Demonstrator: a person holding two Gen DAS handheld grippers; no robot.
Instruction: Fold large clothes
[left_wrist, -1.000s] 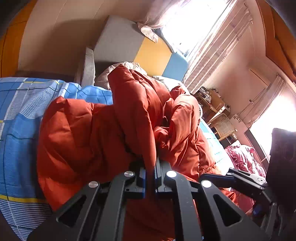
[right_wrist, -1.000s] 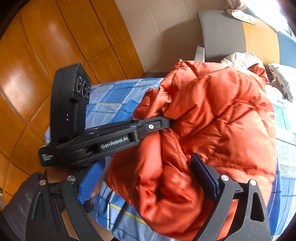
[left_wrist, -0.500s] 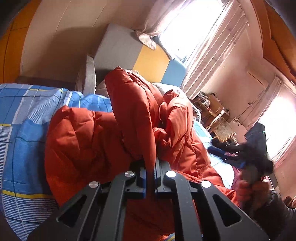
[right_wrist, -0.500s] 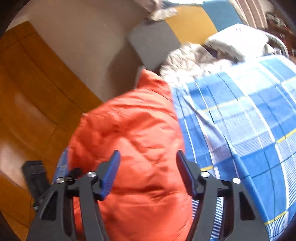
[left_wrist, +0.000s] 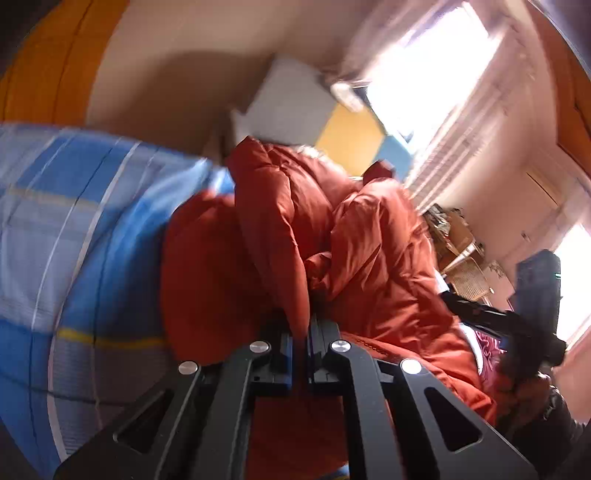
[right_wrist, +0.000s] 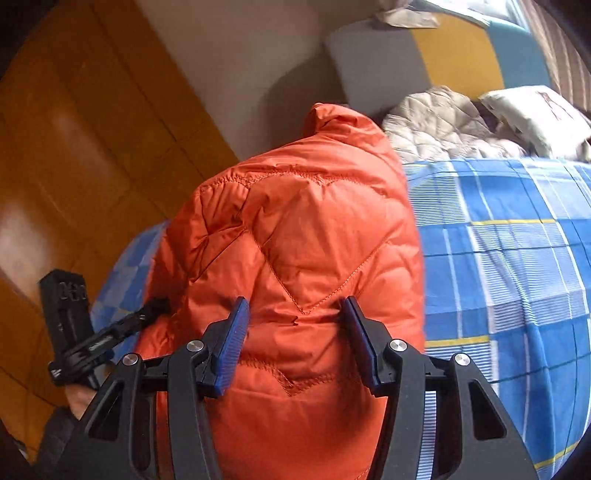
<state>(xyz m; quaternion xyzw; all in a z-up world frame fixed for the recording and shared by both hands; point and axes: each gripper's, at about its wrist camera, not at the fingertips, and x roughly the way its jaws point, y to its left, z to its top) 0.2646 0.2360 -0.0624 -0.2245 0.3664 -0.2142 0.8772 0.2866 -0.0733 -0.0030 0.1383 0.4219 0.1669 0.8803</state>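
An orange quilted puffer jacket (right_wrist: 295, 240) lies bunched on a blue checked bedsheet (right_wrist: 517, 266). It also shows in the left wrist view (left_wrist: 369, 251). My left gripper (left_wrist: 300, 332) is shut on a fold of the jacket and holds it up. My right gripper (right_wrist: 295, 314) is open, its blue pads (right_wrist: 232, 332) on either side of the jacket's quilted back, close to it. The left gripper also shows at the left of the right wrist view (right_wrist: 155, 310). The right gripper appears blurred at the right of the left wrist view (left_wrist: 458, 299).
A grey, yellow and blue headboard (right_wrist: 424, 48) stands at the far end. A beige quilted garment (right_wrist: 436, 122) and a pillow (right_wrist: 532, 110) lie near it. A wooden wardrobe (right_wrist: 92, 129) is to the left. Bright curtained windows (left_wrist: 424, 74) and a wicker shelf (left_wrist: 461, 251) are on the right.
My right gripper has let go of the jacket's hem and swung round over its back, jaws open. My left gripper keeps its grip and has shifted the fold; its view is blurred with motion.
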